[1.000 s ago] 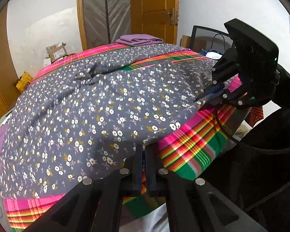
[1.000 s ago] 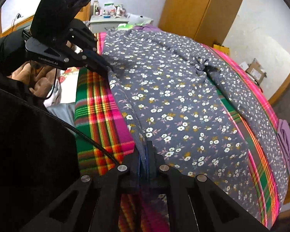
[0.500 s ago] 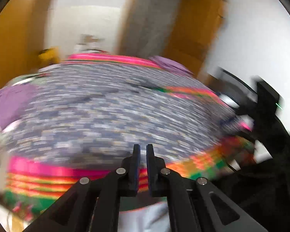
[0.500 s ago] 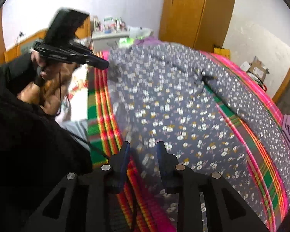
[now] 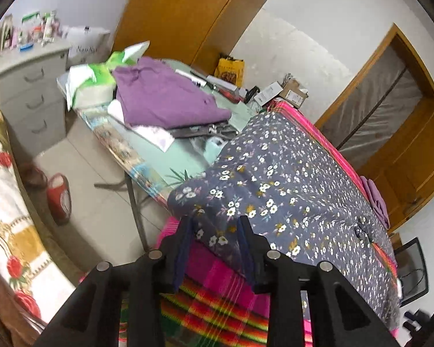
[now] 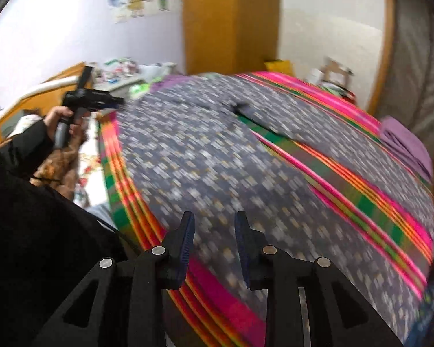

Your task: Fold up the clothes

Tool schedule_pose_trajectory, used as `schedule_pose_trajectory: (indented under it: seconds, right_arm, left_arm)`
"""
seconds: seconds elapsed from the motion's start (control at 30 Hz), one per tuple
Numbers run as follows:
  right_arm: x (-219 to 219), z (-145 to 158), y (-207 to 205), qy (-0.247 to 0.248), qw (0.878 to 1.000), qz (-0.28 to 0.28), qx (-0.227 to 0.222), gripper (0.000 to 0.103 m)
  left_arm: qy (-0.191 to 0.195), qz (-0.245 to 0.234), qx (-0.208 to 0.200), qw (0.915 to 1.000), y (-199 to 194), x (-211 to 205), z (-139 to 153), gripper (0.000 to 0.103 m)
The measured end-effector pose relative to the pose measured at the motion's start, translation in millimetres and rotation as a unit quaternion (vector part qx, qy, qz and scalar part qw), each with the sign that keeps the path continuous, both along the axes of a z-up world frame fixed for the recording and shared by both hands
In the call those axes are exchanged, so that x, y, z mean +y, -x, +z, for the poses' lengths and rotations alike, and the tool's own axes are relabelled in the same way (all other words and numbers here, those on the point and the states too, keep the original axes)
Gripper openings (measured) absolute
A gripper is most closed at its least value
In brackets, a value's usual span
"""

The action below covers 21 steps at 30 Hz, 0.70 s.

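Grey-blue cloth with small white flowers: dress (image 5: 289, 190) spread flat over the striped pink, green and orange blanket (image 5: 217, 312) on the bed. Near corner of dress hanging over the blanket's edge, right at the left claw (image 5: 215, 227). Left claw: jaws opening, wide apart; corner of dress between the fingers (image 5: 185, 240), pads not pressing on it. Nothing gripped.

Right claw (image 6: 214, 225): jaws parted about halfway, above the dress (image 6: 217, 159) near the blanket (image 6: 124, 179) edge. Frame blurred; no cloth seen between the pads. Nothing held.

Right view: left claw (image 6: 117, 101) visible far left, held by a hand (image 6: 63, 115) in a dark sleeve, at the dress's far corner.

Purple garment (image 5: 165, 98) heaped on the side table (image 5: 170, 159) beyond the bed. Folded purple cloth (image 6: 405, 141) at the blanket's far edge, apart from the dress. Grey drawers (image 5: 31, 86) against the wall.
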State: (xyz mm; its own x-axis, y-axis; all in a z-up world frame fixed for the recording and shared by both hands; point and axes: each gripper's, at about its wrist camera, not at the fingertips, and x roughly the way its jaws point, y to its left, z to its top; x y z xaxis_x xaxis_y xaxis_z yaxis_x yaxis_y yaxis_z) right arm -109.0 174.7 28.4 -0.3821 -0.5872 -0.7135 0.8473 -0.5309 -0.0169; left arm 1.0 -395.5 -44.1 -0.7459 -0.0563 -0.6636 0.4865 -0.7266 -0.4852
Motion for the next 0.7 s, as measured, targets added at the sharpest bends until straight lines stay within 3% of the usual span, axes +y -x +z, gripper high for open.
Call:
schedule_pose_trajectory:
  seconds: [0.1,0.27,0.47,0.6,0.7]
  right_arm:
    - [17,-7,-2,-0.015,0.999,-0.037,0.001,0.029]
    - [26,-19,-9,-0.046,0.997,-0.064,0.012,0.029]
    - [22,-33,-19,-0.095,0.993,-0.052,0.039,0.029]
    - [31,-42,-14,-0.11,0.99,-0.073,0.041,0.029]
    - [42,-46,-9,-0.116,0.988,-0.095,0.039,0.029]
  left_arm:
    - [-0.019,0.01,0.004,0.9998,1,-7,-5,0.033]
    - [-0.009,0.03,0.011,0.9995,-1,-10,0,0.005]
    - [0.008,0.035,0.018,0.9992,-16,-13,5,0.004]
    - [0.0,0.024,0.007,0.9997,-14,-16,2,0.008]
    - [0.018,0.028,-0.008,0.9994,-17,-12,8,0.011]
